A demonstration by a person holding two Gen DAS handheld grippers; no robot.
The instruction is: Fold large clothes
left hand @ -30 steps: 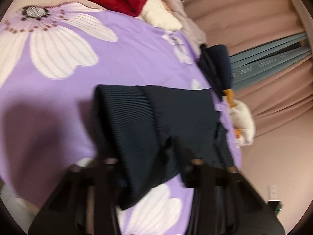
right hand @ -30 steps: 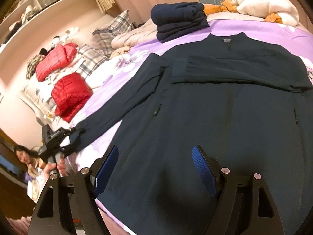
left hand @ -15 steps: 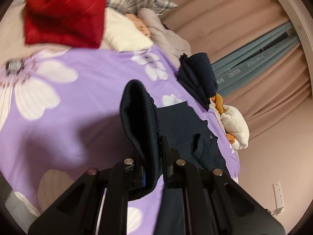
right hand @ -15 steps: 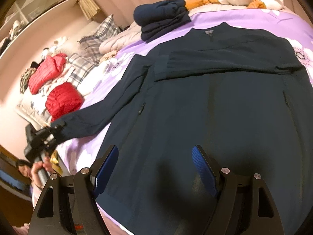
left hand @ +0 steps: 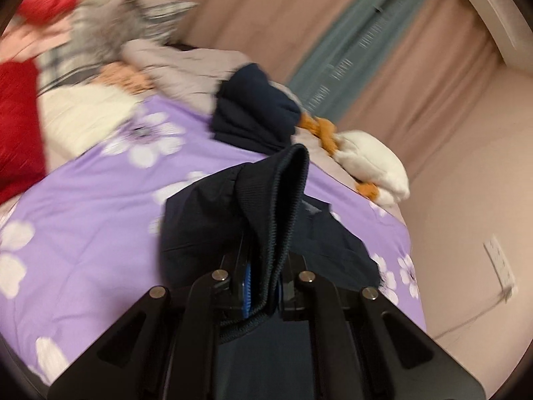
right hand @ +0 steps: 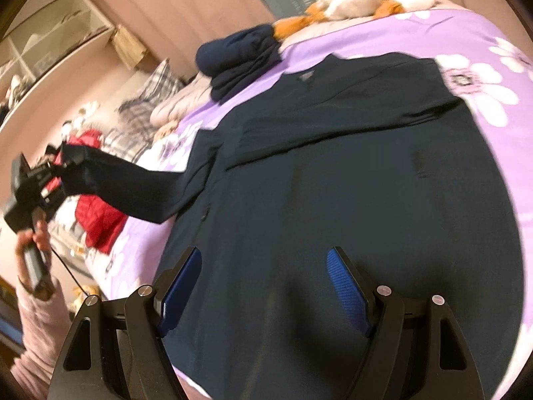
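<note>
Left wrist view: left gripper [left hand: 263, 283] pinched tight on ribbed cuff [left hand: 279, 206] of the navy jacket's sleeve, cuff raised above the purple floral bedspread [left hand: 93, 220]. Right wrist view: right gripper [right hand: 265, 296] wide, holding nothing, over the jacket [right hand: 349, 200] spread flat on the bed, one sleeve already crossed over the chest; the other sleeve [right hand: 133, 186] hangs lifted off to the side. Judged step: second sleeve fold; next calls for carrying the cuff inward across the chest and laying it flat.
</note>
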